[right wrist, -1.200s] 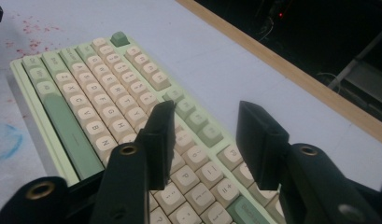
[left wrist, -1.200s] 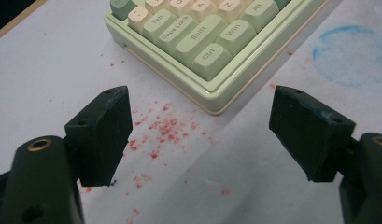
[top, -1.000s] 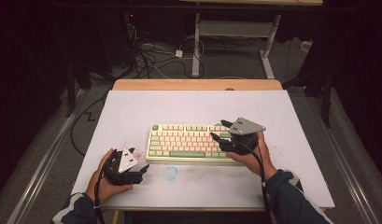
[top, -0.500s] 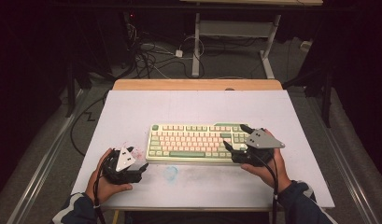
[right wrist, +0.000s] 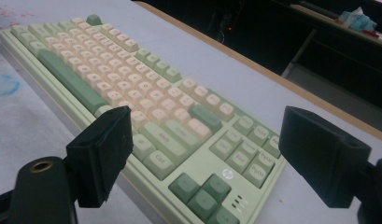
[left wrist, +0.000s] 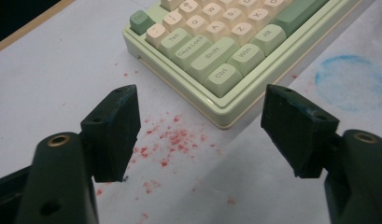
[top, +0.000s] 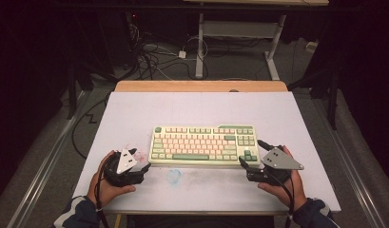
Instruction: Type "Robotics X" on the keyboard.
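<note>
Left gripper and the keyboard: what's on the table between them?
In the left gripper view, red crumbs speckle the white tabletop between the left gripper and keyboard.

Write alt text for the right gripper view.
The right gripper holds its two black jaws wide open with nothing between them, aimed at the near right corner of a green and cream keyboard. The keyboard lies on a white table.

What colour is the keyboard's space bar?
Green, darker than the pale green case; the space bar shows best in the right gripper view.
</note>
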The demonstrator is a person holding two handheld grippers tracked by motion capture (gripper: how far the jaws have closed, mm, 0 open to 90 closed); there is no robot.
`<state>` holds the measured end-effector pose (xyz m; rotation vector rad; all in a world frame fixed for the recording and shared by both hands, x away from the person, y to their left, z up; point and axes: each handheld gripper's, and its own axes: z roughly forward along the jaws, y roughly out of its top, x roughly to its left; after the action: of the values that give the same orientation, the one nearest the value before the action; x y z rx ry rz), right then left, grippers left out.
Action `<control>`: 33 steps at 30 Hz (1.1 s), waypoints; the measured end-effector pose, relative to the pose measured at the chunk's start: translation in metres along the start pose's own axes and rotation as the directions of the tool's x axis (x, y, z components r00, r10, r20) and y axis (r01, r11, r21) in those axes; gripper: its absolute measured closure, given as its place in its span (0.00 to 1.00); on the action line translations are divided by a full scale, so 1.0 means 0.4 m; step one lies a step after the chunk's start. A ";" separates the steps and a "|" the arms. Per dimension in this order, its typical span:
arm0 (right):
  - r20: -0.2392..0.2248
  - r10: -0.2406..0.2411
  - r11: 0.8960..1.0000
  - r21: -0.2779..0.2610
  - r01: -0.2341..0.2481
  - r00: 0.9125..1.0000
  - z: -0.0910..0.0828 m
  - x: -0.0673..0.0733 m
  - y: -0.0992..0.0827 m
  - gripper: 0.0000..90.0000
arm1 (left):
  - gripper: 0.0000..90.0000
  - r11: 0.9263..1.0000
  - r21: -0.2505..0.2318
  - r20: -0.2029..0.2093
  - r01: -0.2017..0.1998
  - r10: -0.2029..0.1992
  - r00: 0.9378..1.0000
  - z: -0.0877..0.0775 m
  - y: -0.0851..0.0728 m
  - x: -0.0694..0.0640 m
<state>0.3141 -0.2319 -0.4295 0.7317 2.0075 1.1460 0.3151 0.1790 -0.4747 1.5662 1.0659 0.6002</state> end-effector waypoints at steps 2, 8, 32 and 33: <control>0.005 0.010 1.000 0.000 -0.010 1.000 -0.007 0.003 -0.012 0.21 | 0.39 1.000 0.006 0.004 0.002 -0.002 1.000 0.002 0.001 -0.002; 0.005 -0.006 0.999 0.042 0.006 1.000 -0.018 0.020 -0.046 0.22 | 0.53 1.000 0.026 0.024 0.014 -0.014 1.000 0.005 0.011 -0.005; -0.018 -0.035 0.995 0.092 0.036 0.999 -0.004 0.034 -0.056 0.23 | 0.97 0.991 0.130 0.222 -0.030 0.001 0.975 0.117 0.084 -0.115; -0.017 -0.034 0.995 0.092 0.035 0.999 -0.004 0.034 -0.055 0.23 | 0.97 0.991 0.129 0.227 -0.028 -0.002 0.974 0.129 0.088 -0.122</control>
<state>0.3020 -0.2324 -0.4526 0.7332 2.0895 1.0481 0.3461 0.1110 -0.4480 1.7124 0.9377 0.3549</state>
